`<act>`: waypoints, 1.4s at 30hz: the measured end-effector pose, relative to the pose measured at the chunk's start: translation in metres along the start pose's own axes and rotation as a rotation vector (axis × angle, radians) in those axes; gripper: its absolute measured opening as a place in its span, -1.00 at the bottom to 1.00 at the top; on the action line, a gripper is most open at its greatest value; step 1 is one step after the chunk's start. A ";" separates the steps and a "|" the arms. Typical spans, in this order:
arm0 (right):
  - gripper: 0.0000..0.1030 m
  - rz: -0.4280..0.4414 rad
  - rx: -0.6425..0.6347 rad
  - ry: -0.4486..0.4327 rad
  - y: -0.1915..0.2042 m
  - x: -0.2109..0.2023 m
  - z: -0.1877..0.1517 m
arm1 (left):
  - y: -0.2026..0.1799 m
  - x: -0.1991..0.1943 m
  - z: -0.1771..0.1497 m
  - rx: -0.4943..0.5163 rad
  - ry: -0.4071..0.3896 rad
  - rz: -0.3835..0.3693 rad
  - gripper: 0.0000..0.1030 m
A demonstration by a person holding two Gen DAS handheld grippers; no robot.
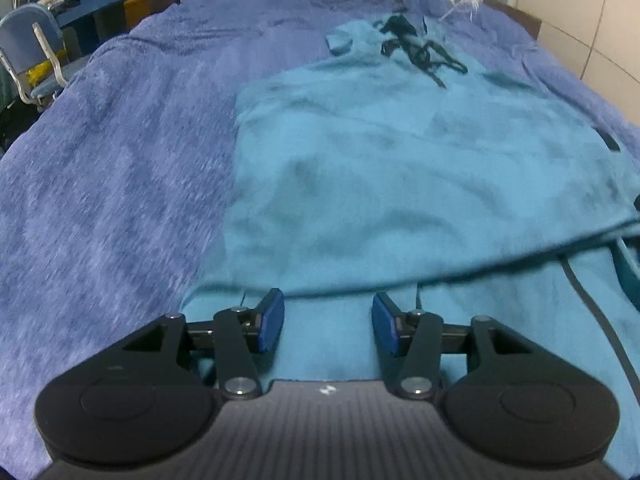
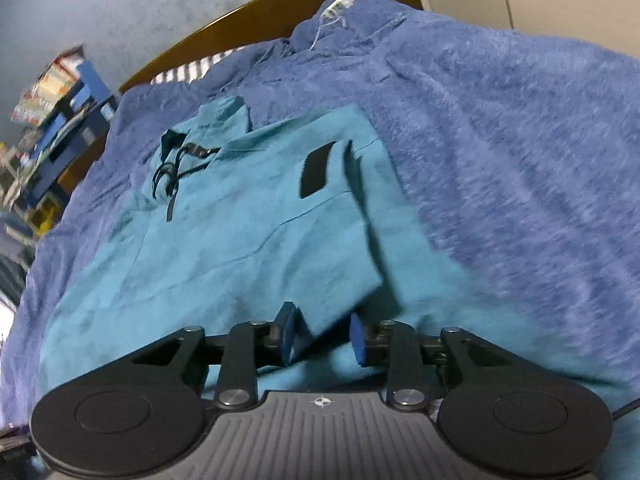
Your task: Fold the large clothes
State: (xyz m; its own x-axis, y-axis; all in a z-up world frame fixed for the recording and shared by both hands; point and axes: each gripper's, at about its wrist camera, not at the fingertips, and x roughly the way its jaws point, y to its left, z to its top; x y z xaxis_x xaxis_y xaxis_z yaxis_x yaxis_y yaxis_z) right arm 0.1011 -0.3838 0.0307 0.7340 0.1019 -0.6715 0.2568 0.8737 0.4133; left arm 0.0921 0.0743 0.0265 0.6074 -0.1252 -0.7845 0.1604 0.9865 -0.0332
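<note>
Both released: left gripper (image 1: 328, 322) and right gripper (image 2: 323, 334) hover over the teal garment (image 1: 400, 168).

1. Left gripper (image 1: 328, 326): jaws spread wide, blue pads (image 1: 272, 322) facing each other, nothing between them
2. Right gripper (image 2: 323, 338): jaws parted, narrower gap, low and level

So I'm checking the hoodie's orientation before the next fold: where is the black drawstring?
The black drawstring lies tangled at the far neck end of the teal hoodie, near the wooden headboard.
</note>
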 end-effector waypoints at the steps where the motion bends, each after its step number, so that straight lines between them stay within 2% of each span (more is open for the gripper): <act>1: -0.36 0.006 -0.018 0.008 -0.005 -0.010 0.003 | 0.003 -0.007 -0.005 -0.003 0.001 0.000 0.00; 6: -0.14 0.002 -0.129 0.062 -0.027 -0.051 0.004 | 0.016 -0.047 -0.029 -0.020 0.009 -0.019 0.11; 9: -0.12 0.006 -0.145 0.102 -0.049 -0.079 -0.005 | 0.018 -0.071 -0.039 -0.011 0.015 -0.020 0.19; 16: -0.07 0.046 -0.114 0.171 -0.093 -0.129 -0.027 | 0.020 -0.105 -0.059 0.026 0.106 0.005 0.25; 21: -0.06 0.067 -0.144 0.204 -0.101 -0.162 -0.041 | 0.014 -0.118 -0.071 0.058 0.154 0.029 0.30; 24: -0.06 0.068 -0.164 0.194 -0.105 -0.182 -0.046 | 0.014 -0.124 -0.079 0.048 0.178 0.050 0.34; 27: -0.05 0.068 -0.177 0.193 -0.106 -0.200 -0.050 | 0.019 -0.129 -0.086 0.007 0.190 0.048 0.34; 29: 0.05 0.063 -0.186 0.194 -0.105 -0.208 -0.052 | 0.026 -0.133 -0.089 -0.031 0.190 0.038 0.34; 33: 0.13 0.057 -0.180 0.187 -0.110 -0.226 -0.057 | 0.040 -0.142 -0.092 -0.149 0.190 -0.013 0.34; 38: 0.17 0.093 -0.130 0.293 -0.121 -0.219 -0.067 | 0.045 -0.140 -0.088 -0.274 0.228 -0.076 0.34; 42: 0.17 0.133 -0.112 0.330 -0.120 -0.220 -0.077 | 0.032 -0.147 -0.078 -0.272 0.246 -0.085 0.34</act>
State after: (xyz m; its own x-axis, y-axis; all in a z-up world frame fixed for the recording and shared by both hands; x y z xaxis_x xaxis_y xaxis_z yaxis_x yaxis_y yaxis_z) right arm -0.1397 -0.4745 0.0816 0.5096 0.3502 -0.7859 0.0888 0.8872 0.4529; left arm -0.0531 0.1326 0.0926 0.3903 -0.2113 -0.8961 -0.0302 0.9698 -0.2419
